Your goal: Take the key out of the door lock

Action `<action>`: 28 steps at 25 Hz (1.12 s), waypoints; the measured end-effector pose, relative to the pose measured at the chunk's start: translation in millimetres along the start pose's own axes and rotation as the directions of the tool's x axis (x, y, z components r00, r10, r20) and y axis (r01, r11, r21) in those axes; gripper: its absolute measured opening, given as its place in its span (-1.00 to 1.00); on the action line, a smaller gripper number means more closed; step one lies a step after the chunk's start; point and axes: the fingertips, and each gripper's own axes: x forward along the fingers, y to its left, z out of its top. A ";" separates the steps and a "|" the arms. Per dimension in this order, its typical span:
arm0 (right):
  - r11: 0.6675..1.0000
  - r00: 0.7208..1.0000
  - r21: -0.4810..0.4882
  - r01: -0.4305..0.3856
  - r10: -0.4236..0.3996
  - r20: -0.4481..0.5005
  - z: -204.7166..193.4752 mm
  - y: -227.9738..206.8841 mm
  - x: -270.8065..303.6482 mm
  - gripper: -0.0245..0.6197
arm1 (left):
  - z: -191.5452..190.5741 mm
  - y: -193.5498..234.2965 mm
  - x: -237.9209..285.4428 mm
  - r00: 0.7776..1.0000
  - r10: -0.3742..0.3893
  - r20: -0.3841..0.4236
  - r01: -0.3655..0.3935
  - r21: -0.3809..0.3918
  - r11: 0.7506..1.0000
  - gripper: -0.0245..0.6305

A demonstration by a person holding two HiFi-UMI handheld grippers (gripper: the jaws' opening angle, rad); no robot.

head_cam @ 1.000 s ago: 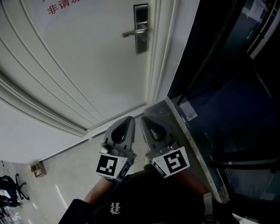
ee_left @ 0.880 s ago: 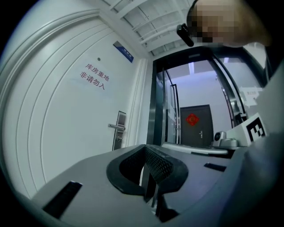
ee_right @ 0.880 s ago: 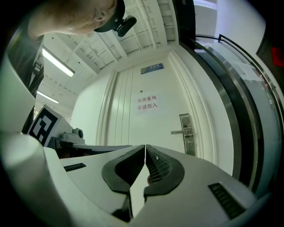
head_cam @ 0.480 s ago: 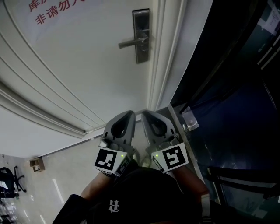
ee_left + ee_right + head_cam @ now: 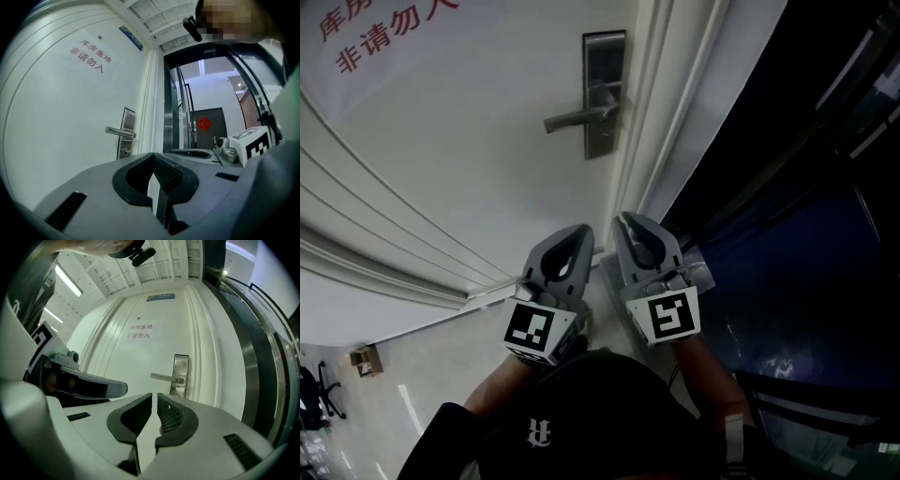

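The steel lock plate (image 5: 604, 92) with its lever handle (image 5: 574, 119) sits on the white door (image 5: 469, 169), above and ahead of both grippers. A small bit under the lever (image 5: 125, 151) (image 5: 176, 390) looks like the key in the lock, too small to tell for sure. My left gripper (image 5: 579, 231) and right gripper (image 5: 626, 219) are side by side below the lock, pointing up at the door and well short of it. In the gripper views the left gripper (image 5: 153, 157) and right gripper (image 5: 154, 396) have their jaws together with nothing between them.
The white door frame (image 5: 661, 122) runs right of the lock, with dark glass panels and metal rails (image 5: 797, 206) beyond it. Red characters (image 5: 380, 33) are printed on the door. A small box (image 5: 364, 359) and an office chair (image 5: 311, 398) stand on the floor at lower left.
Both grippers have moved up toward the door, the right one further. The lock plate and handle now sit lower and larger in the head view.
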 end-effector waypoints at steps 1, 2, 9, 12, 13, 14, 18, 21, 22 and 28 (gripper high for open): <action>0.999 1.000 -0.042 0.014 -0.014 -0.009 -2.6 -6.4 8.0 -0.87 | 0.2 4.6 6.2 1.000 -0.004 0.003 0.004 0.006 1.000 -0.91; 0.995 0.999 -0.093 0.029 -0.031 -0.018 -5.6 -12.7 15.9 -0.86 | 0.6 9.2 12.3 1.000 -0.009 0.005 0.009 0.010 1.000 -0.91; 0.797 0.991 -0.595 0.105 -0.132 -0.002 -25.4 -47.8 80.5 -0.66 | -4.3 49.8 55.5 0.999 -0.028 -0.028 0.028 -0.008 1.000 -0.91; 0.658 0.990 -0.746 0.103 -0.139 0.014 -35.7 -57.8 101.6 -0.66 | -8.0 63.8 68.6 0.999 -0.031 -0.039 0.031 -0.010 0.999 -0.91; 0.617 0.990 -0.780 0.101 -0.141 0.017 -39.2 -60.3 107.8 -0.66 | -9.8 68.0 72.0 0.999 -0.031 -0.043 0.031 -0.009 0.999 -0.91; 0.581 0.989 -0.808 0.100 -0.143 0.019 -42.2 -62.4 113.3 -0.66 | -11.8 71.6 74.8 0.998 -0.032 -0.047 0.031 -0.009 0.999 -0.91; 0.470 0.988 -0.878 0.094 -0.150 0.025 -50.1 -68.4 129.2 -0.66 | -17.4 82.7 84.3 0.998 -0.032 -0.057 0.031 -0.012 0.999 -0.91; 0.403 0.988 -0.911 0.088 -0.149 0.029 -51.8 -70.4 138.1 -0.66 | -17.6 88.5 92.2 0.998 -0.035 -0.050 0.035 -0.010 0.999 -0.91; 0.384 0.989 -0.920 0.084 -0.147 0.030 -52.6 -70.5 140.9 -0.66 | -17.6 89.7 94.5 0.998 -0.037 -0.050 0.036 -0.013 0.999 -0.91; 0.290 0.989 -0.953 0.090 -0.136 0.052 -54.2 -71.0 154.0 -0.67 | -18.9 89.3 100.7 0.997 -0.052 -0.056 0.051 -0.024 0.998 -0.91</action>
